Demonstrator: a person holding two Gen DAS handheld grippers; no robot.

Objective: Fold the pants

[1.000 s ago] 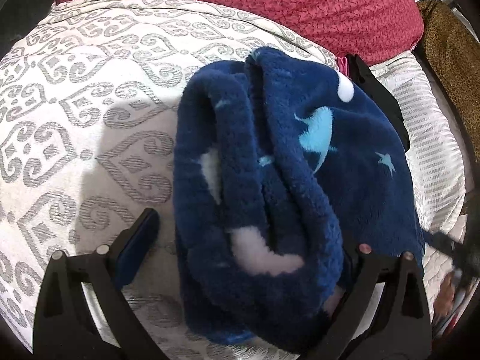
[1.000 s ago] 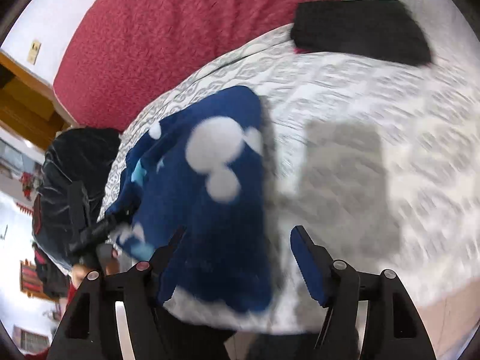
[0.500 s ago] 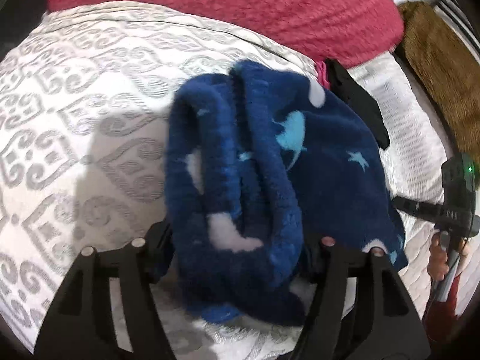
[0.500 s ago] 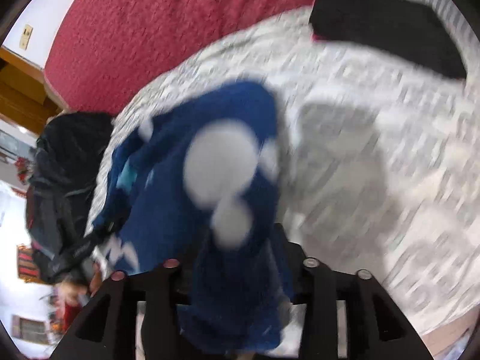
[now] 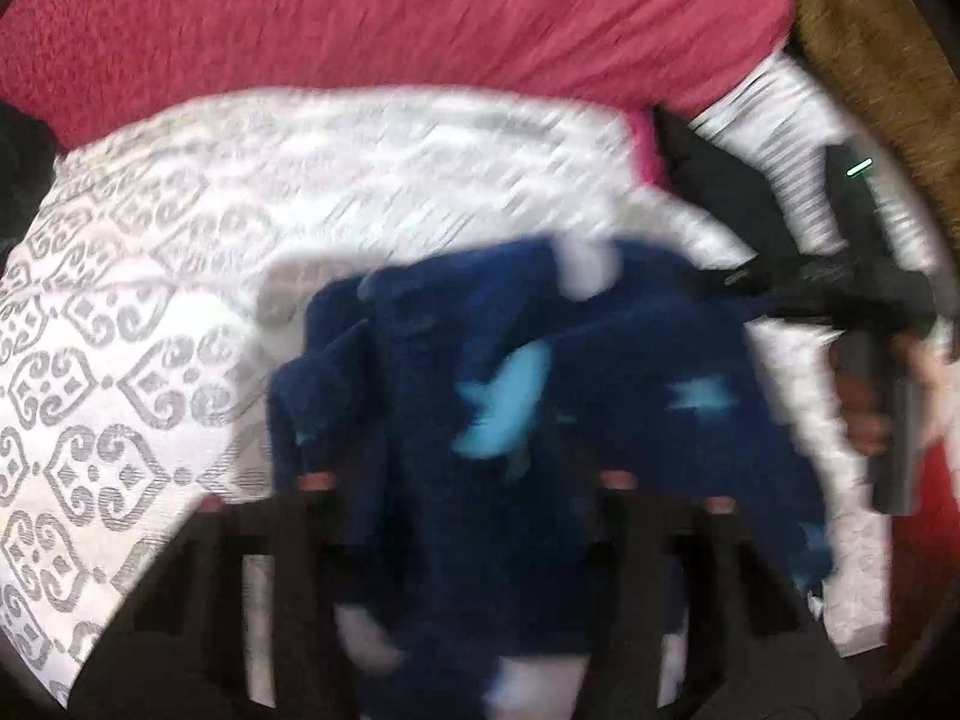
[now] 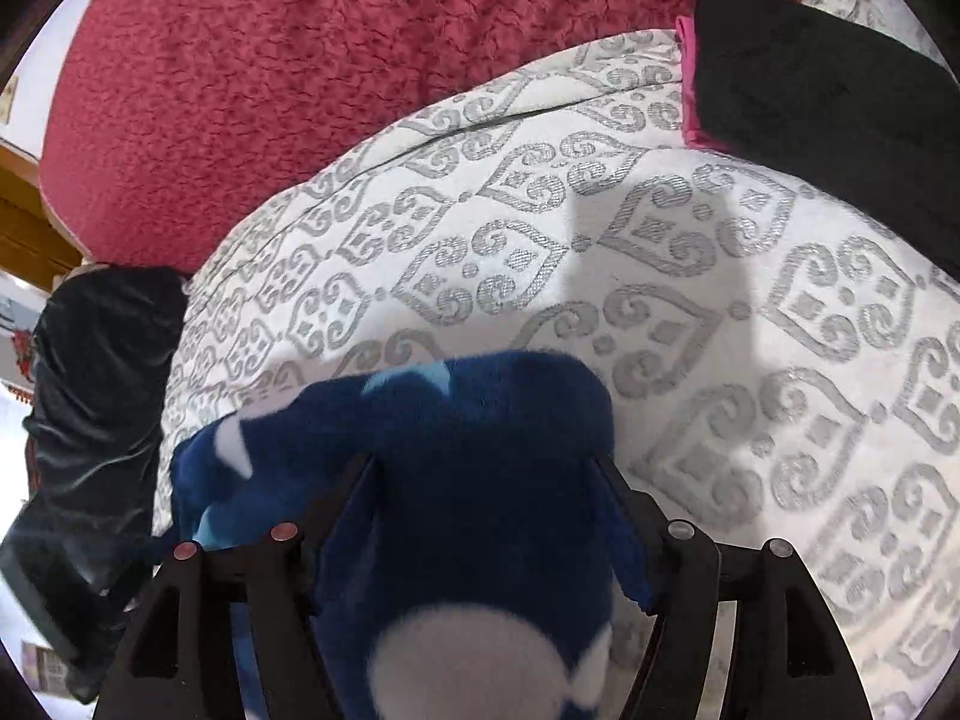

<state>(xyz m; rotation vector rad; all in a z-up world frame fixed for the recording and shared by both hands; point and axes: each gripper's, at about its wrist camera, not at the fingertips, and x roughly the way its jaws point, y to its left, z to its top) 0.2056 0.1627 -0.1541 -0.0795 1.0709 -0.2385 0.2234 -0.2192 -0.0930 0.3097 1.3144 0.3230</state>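
Note:
The navy fleece pants [image 5: 510, 372] with white and light-blue shapes lie bunched on the white patterned bedspread [image 5: 150, 330]. My left gripper [image 5: 465, 480] has a thick fold of them between its jaws, which are closing on the fabric; this view is blurred by motion. In the right wrist view the other end of the pants [image 6: 480, 432] fills the gap of my right gripper [image 6: 483, 468]. Its jaws are opening, while the fabric still bulges over both fingers. A hand [image 5: 864, 414] holds the right gripper's handle at the right of the left view.
A red fleece blanket [image 6: 270, 60] lies along the far side of the bed. A folded black garment [image 6: 810, 90] with a pink edge sits at the far right. A shiny black bag [image 6: 90, 390] stands beyond the left edge, and brown furry fabric [image 5: 870, 60] at the upper right.
My left jaws went from wide open around the fold to pinching it, and the bundle rose and shifted. My right gripper swept over the pants' end, which now sits between its fingers.

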